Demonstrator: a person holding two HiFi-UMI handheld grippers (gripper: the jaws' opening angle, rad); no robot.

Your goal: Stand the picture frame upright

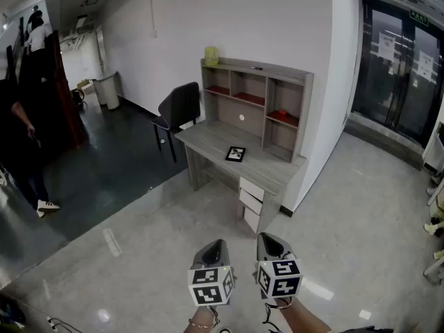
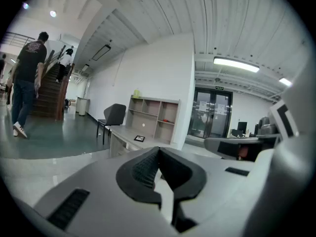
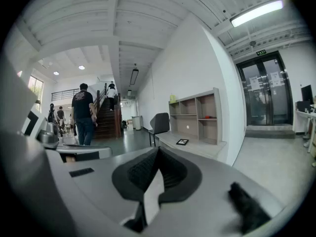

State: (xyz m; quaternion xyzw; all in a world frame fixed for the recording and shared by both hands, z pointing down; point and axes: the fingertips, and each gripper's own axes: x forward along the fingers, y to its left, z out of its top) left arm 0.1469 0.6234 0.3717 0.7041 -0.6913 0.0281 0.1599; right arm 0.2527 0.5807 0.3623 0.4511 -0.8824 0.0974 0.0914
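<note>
As seen from the head view, the left gripper [image 1: 215, 244] and the right gripper [image 1: 268, 238] were held side by side low in the picture, above a pale floor [image 1: 139, 234] and well apart from the furniture. A grey desk [image 1: 208, 138] stood against a white wall, carrying a shelf unit [image 1: 258, 82] at its back edge. The picture frame [image 1: 235, 154], small and dark-edged, lay flat on the desk top in front of the shelves. A dark chair [image 1: 180, 107] stood at the desk's far end, and a yellow object [image 1: 211, 55] sat on top of the shelf unit. Two white drawers [image 1: 250, 198] showed under the desk's near end. A person [image 1: 19, 141] stood at the left edge, and glass doors [image 1: 399, 64] filled the upper right.

Seen from the left gripper view, the jaws were pressed together with nothing between them. The picture frame [image 2: 139, 138] lay flat on the desk [image 2: 123, 133], far beyond the jaw tips. A person [image 2: 28, 78] stood by a staircase [image 2: 49, 98] at the left.

Seen from the right gripper view, the jaws likewise met at their tips and held nothing. The picture frame [image 3: 182, 141] lay flat on the desk [image 3: 200, 147], again well away from the jaws, with the chair [image 3: 160, 123] beyond it.
</note>
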